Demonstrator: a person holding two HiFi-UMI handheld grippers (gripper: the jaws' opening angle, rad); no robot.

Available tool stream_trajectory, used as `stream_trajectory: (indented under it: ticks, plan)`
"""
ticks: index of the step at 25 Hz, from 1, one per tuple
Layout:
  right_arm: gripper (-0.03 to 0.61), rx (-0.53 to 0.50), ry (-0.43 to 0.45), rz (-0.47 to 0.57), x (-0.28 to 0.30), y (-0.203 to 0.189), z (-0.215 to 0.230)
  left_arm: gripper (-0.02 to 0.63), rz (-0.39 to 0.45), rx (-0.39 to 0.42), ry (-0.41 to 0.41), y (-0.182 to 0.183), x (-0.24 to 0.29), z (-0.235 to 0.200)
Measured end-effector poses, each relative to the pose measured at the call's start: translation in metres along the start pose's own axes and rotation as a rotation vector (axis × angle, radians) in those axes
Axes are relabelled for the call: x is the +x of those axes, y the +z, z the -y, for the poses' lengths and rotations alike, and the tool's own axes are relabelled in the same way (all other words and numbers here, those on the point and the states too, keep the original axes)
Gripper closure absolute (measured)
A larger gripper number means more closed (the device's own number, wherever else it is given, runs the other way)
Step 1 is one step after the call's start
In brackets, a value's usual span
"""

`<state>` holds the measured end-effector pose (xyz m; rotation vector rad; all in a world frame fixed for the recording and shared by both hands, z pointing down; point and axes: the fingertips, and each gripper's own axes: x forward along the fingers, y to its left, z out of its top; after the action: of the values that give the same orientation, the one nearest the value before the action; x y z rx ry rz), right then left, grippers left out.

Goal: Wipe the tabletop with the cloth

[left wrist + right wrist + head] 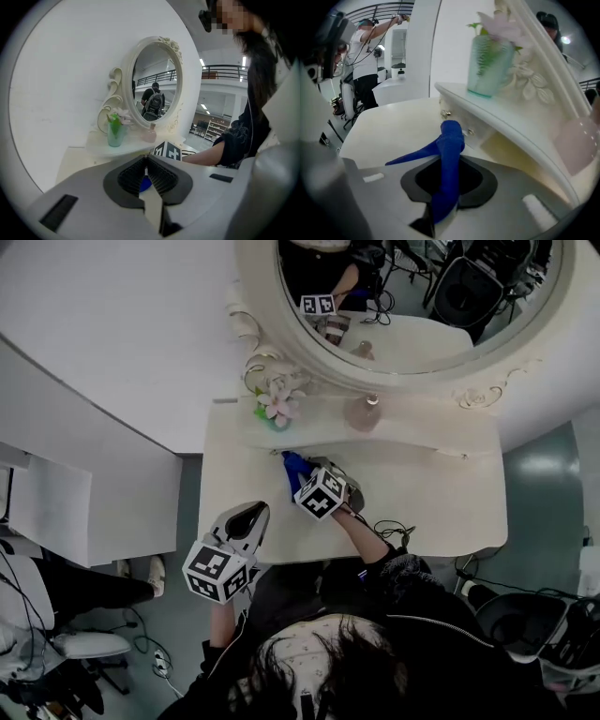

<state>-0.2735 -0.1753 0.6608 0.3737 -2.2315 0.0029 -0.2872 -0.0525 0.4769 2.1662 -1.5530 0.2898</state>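
The right tongs [449, 185] pinch the blue cloth [450, 150], which stands up out of them in a twisted roll with one tail sticking out sideways. From the head view the cloth sits over the white table [441, 502], just in front of the vase [274, 407] of flowers and below the shelf [422, 432] that carries it. The left tongs [146, 169] are pressed together on nothing. They hover farther out from the vase, at the table's near edge. A pink bottle [364, 413] stands on the shelf beside the vase, and the oval mirror [412, 296] rises behind the vase.
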Motion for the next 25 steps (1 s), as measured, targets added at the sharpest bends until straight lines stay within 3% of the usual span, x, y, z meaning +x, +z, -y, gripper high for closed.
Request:
stream_trajectory:
  ticks: [14, 25]
  plan:
    - [0.5, 0.26, -0.197, -0.07, -0.11, -0.164, 0.136, 0.617, -0.041, 0.089, -0.23, 0.024, 0.116, 0.125]
    - [0.5, 0.407, -0.282, -0.094, -0.199, -0.284, 0.223, 0.617, -0.063, 0.104, -0.306, 0.032, 0.194, 0.216]
